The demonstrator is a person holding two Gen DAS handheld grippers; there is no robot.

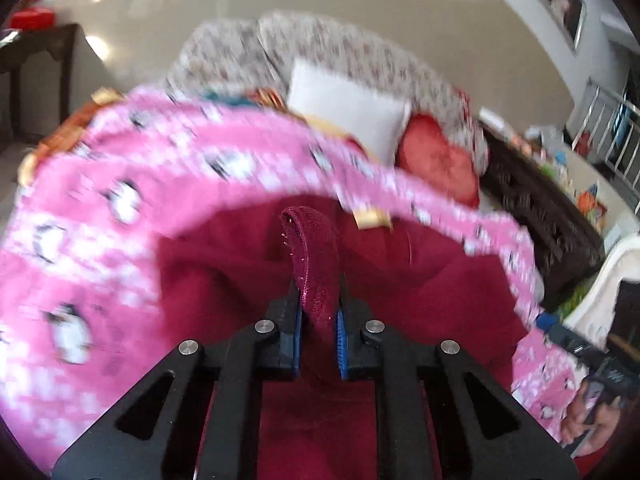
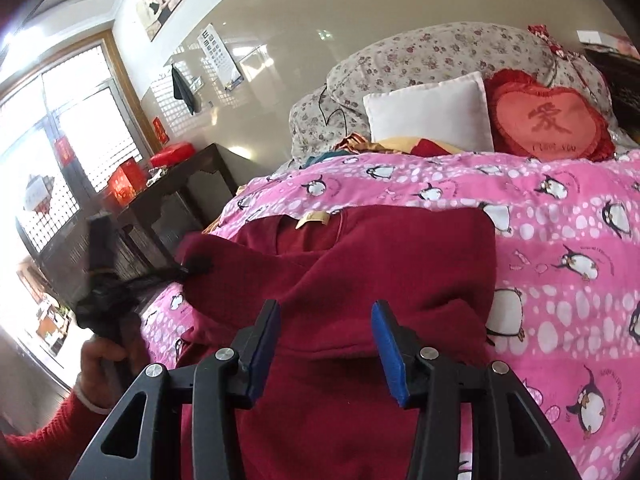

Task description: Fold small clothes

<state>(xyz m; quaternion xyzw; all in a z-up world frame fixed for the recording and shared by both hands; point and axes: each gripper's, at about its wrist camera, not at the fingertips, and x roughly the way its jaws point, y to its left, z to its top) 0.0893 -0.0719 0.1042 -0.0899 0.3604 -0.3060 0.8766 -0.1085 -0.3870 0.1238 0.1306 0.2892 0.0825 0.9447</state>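
- Left gripper (image 1: pixel 318 308) clamped on a ribbed cuff (image 1: pixel 314 256) of the dark red garment (image 1: pixel 420 288), the cuff standing up between the blue pads (image 1: pixel 297 338) and curling over at its top.
- Seen from the right wrist, left gripper (image 2: pixel 196 268) reaching in from the left edge, tips buried in a raised fold of the garment (image 2: pixel 360 264), handle gripped by a bare hand (image 2: pixel 102 354) in a red knit sleeve (image 2: pixel 44 436).
- Right gripper (image 2: pixel 324 316) spread wide, fingers (image 2: pixel 386 344) apart and holding nothing, hanging just above the near part of the garment, angled forward along the bed.
- Garment bunched on a pink penguin-print quilt (image 2: pixel 560 216), a tan neck label (image 2: pixel 314 220) showing at the collar on the far side.
- Same quilt (image 1: pixel 120 184) blurred in the left wrist view, ringing the red cloth.
- Beyond the quilt, a white pillow (image 2: pixel 430 118), a red heart cushion (image 2: pixel 548 118) and a floral bundle of bedding (image 2: pixel 420 52).
- Dark wooden side table (image 2: pixel 192 188) left of the bed, red boxes (image 2: pixel 128 182) on top.
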